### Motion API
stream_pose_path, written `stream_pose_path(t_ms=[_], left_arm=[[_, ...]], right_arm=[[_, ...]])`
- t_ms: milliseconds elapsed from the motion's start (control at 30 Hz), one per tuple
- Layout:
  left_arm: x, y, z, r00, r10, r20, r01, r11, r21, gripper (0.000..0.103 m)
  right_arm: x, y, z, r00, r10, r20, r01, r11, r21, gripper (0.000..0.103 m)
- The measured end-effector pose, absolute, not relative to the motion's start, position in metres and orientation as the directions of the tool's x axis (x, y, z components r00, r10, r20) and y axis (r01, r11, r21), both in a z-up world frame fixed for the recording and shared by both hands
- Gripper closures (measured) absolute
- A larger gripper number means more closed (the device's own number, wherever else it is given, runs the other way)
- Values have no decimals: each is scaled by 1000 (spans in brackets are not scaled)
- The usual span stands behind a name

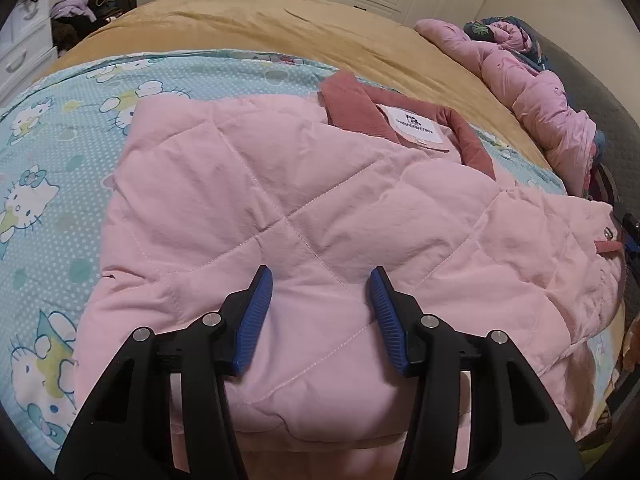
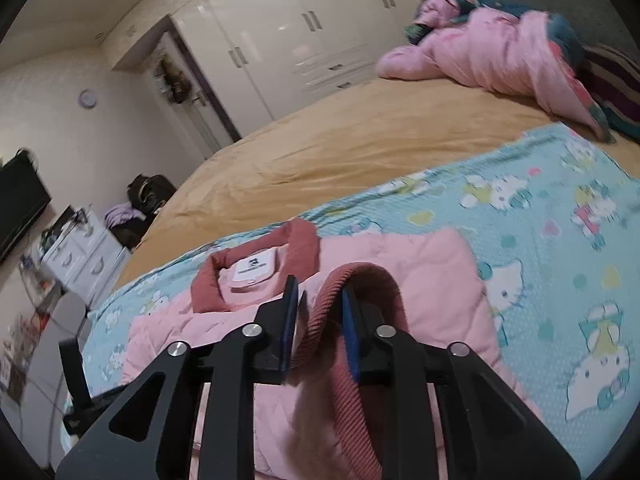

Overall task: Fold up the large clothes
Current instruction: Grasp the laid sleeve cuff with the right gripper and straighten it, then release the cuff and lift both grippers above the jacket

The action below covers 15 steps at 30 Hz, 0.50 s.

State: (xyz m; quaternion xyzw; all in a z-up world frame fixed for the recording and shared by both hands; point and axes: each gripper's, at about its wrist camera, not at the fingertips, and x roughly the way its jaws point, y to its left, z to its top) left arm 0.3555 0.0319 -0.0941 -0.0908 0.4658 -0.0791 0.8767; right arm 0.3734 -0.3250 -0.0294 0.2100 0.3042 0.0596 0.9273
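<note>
In the left wrist view the left tool [image 1: 321,276] fills the bottom of the frame, its blue pads standing partly apart over the pink quilted jacket [image 1: 304,216], with only flat fabric in the gap and nothing pinched. In the right wrist view the right tool [image 2: 320,292] sits lower centre, jaws a little apart with the jacket's dark-pink ribbed cuff [image 2: 360,280] looped between them; whether the pads press on it cannot be told. The jacket lies folded across the middle of both frames on a blue cartoon-cat sheet [image 1: 52,184]. Its collar with a white label [image 1: 416,126] lies just beyond. Farther back is the tan bedspread [image 1: 280,28], then a heap of pink bedding [image 1: 532,96] at upper right.
</note>
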Motion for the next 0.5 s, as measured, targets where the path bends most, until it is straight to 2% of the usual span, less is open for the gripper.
stream_pose_path(t_ms=[67,200,300,400,500], left_arm=[[355,32,-94,553,-222,-803,54,971,-231,60],[355,32,-95,551,-226,-803,53,970,-237,60],[356,33,-95,551,-226,-803,53,970,-237,60],[356,33,-95,551,-227,-803,53,970,-237,60],[356,32,-94,550,-224,-804,52,971,-235,60]], right_arm=[[369,-327,-26,820,222,-528,33,902,431,69],[355,-320,-8,859,182,-479,26,918,396,63],[352,-305,1,857,215,-467,-27,926,376,53],[353,-281,2,838,252,-484,-94,941,326,45],[361,-247,-8,791,288,-540,-162,949,269,38]])
